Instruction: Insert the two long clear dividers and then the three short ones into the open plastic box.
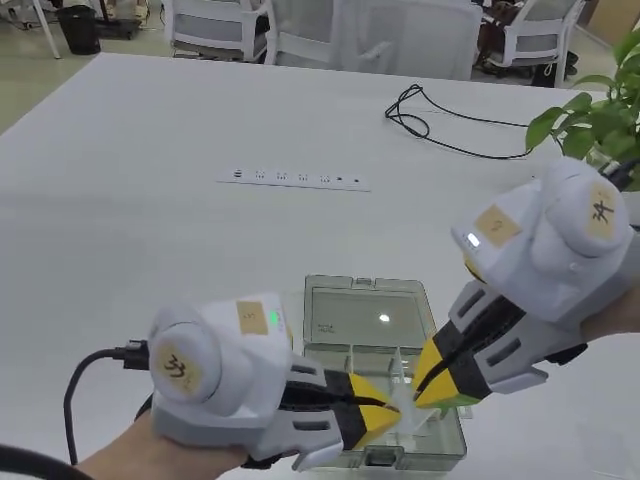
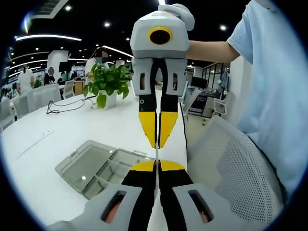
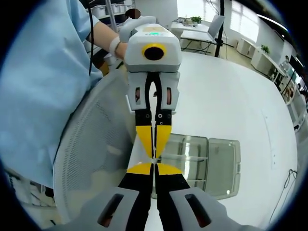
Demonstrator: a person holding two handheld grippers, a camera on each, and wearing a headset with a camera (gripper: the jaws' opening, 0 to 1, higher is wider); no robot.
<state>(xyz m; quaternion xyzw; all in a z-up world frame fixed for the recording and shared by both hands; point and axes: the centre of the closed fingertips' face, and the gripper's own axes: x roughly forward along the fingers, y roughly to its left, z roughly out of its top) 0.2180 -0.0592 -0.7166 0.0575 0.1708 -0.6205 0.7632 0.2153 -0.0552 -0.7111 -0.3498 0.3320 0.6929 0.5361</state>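
Note:
The open clear plastic box (image 1: pixel 445 440) lies near the table's front edge, its lid (image 1: pixel 365 315) folded back flat. My left gripper (image 1: pixel 385 415) and right gripper (image 1: pixel 428 392) meet tip to tip just above the box's tray. Both are shut on a thin clear divider (image 1: pixel 408 402) between them, one at each end. The left gripper view has my left gripper (image 2: pixel 157 166) facing the right gripper (image 2: pixel 158 142), with the divider edge-on as a thin line (image 2: pixel 157 154). Clear dividers (image 2: pixel 111 168) stand in the box (image 2: pixel 77 166). From the right gripper (image 3: pixel 154 166) I see the left gripper (image 3: pixel 154 150) over the box (image 3: pixel 219 163).
A white power strip (image 1: pixel 295 179) lies mid-table and a black cable (image 1: pixel 440 125) loops at the far right. A potted plant (image 1: pixel 600 110) stands at the right edge. A grey mesh chair (image 2: pixel 231 178) is close by the table's front edge. White chairs (image 1: pixel 300 30) line the far side.

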